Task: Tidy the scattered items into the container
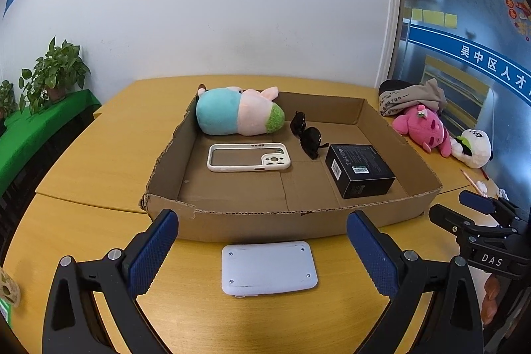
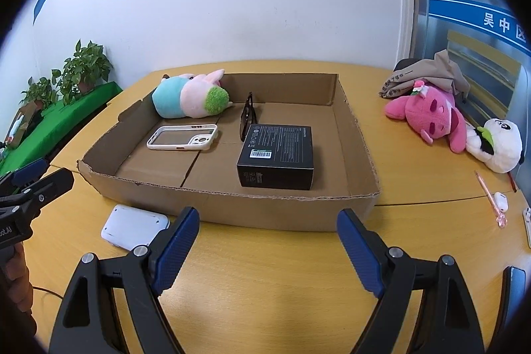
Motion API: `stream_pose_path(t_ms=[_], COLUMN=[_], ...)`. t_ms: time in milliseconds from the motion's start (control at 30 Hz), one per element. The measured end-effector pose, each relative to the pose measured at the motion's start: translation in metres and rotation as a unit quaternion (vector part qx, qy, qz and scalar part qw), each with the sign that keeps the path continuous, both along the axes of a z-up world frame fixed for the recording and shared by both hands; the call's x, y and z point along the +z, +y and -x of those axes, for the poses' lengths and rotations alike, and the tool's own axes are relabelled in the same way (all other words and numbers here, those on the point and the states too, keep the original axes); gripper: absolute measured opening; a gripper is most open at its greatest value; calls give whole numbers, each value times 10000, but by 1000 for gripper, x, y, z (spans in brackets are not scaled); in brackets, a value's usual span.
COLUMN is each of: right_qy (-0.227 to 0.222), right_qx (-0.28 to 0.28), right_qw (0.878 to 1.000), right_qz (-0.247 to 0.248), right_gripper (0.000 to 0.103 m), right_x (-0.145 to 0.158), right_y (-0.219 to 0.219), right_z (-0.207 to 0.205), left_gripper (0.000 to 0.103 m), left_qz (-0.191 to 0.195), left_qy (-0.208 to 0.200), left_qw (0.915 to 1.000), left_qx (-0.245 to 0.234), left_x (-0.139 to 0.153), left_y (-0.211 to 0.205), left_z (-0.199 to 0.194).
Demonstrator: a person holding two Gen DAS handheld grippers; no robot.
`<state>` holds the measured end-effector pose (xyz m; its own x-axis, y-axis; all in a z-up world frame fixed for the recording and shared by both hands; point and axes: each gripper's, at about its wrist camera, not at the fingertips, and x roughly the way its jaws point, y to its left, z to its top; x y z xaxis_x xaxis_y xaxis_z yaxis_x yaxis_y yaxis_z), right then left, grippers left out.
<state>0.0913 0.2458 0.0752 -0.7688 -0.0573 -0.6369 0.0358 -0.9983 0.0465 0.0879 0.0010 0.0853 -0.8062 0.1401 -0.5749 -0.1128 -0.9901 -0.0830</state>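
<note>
A shallow cardboard box (image 1: 232,223) (image 2: 285,214) sits on the yellow table. Inside it lie a blue-pink plush (image 1: 237,115) (image 2: 189,98), a white phone case (image 1: 249,157) (image 2: 182,137), black sunglasses (image 1: 307,135) (image 2: 248,118) and a black carton (image 1: 360,170) (image 2: 277,156). A white flat device (image 1: 268,267) (image 2: 134,226) lies on the table in front of the box. My left gripper (image 1: 262,241) is open, its fingers either side of the white device. My right gripper (image 2: 268,241) is open and empty before the box's front wall.
A pink plush (image 1: 423,125) (image 2: 431,115), a panda plush (image 1: 474,148) (image 2: 497,148), a grey cloth bag (image 2: 428,75) and a pink pen (image 2: 489,194) lie on the table's right side. Potted plants (image 1: 56,72) stand on a green shelf at left.
</note>
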Motion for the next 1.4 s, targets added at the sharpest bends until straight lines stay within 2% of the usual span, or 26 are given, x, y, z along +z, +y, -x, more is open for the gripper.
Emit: stream_pose_path(t_ms=[433,600,800,867,1000,1033,1067,1100,1167,1200,1300,1400], right_qy=[-121,-820,-1459,-1533,-1620,-1695,-1744,-1708,-1684,-1694,-1536,-1107], right_qx=[166,813,1485,1641,1759,1784,1808,1858,2057,2138,2140,2134], right_qw=[9998,9911,9703,9643,9626,9609,9599,9607,9584,9555,9587,9685], right_qz=[42,656,1229,1403,1276,1270,1247,1155,1040,1122,1071,642], right_gripper=[86,86,86,86,84,83,79,76,60,56,53,44], right_x=[-10,-42,-78,-82,-89,-93,-96,-96,-96,-97,-96,-91], right_y=[-13,-27,-64,-75,-91,-93,-96,-100,-109,-110,-111,-109], right_z=[2,11,30,40,62,67,70,71,70,69,64,48], left_gripper=[103,103,100,95,90,85,81,79,64,64,62,48], left_qz=[-80,-125,-424,-641,-941,-979,-1011,-961,-1033,-1058,-1039,-1022], left_qy=[-165,-411,-1206,-1522,-1934,-2026,-2110,-2061,-2142,-2163,-2090,-1832], left_qw=[9998,9991,9916,9857,9741,9715,9691,9702,9653,9644,9661,9699], left_qx=[-22,-55,-175,-333,-703,-742,-774,-831,-1081,-1090,-1102,-1236], left_x=[-12,-25,-62,-77,-103,-109,-113,-113,-112,-111,-108,-98], left_y=[-11,-25,-53,-58,-55,-53,-50,-46,-38,-37,-35,-36], left_z=[7,12,33,43,61,65,68,69,71,72,66,54])
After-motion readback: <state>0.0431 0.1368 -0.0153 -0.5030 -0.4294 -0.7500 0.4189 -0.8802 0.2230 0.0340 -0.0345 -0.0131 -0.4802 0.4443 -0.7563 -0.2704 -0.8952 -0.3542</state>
